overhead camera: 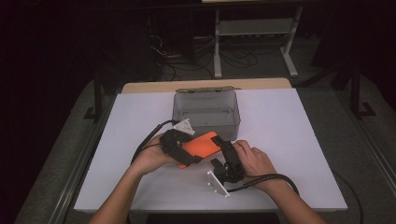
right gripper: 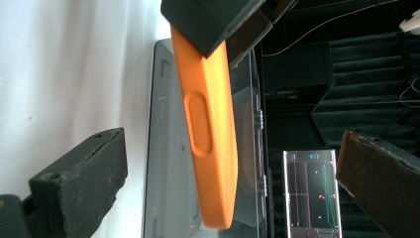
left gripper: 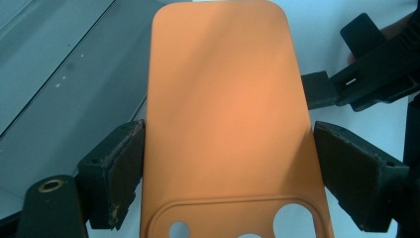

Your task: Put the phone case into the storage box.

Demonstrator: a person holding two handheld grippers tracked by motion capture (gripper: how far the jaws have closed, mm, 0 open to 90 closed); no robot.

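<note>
2 grippers meet over the middle of the white table [overhead camera: 289,140], and the work between them looks about half done. Starting at the left, the left gripper [overhead camera: 187,156] has the orange phone case [overhead camera: 201,145] pinched across its width: in the left gripper view both pads [left gripper: 126,171] press on the long edges of the case [left gripper: 228,114], near the end with the camera cut-outs, so the lift off the table seems finished. In the high view the case is held tilted, its free end pointing toward 2 o'clock, just in front of the clear plastic box [overhead camera: 206,111].

Moving right, the right gripper [overhead camera: 223,156] sits at 3 o'clock of the case, at its free end. In the right gripper view its jaws are spread wide with the case [right gripper: 210,129] edge-on between them, touching neither pad. So a second grip, if that is the aim, is not yet made; my guess is that a handover or a joint placing into the box is what remains.

Around them: the box stands at 12 o'clock of the case, open at the top, with nothing that I can make out inside. Its near wall is the one obstacle; the case must clear that rim. Both cables trail back toward the person and lie out of the path.
</note>
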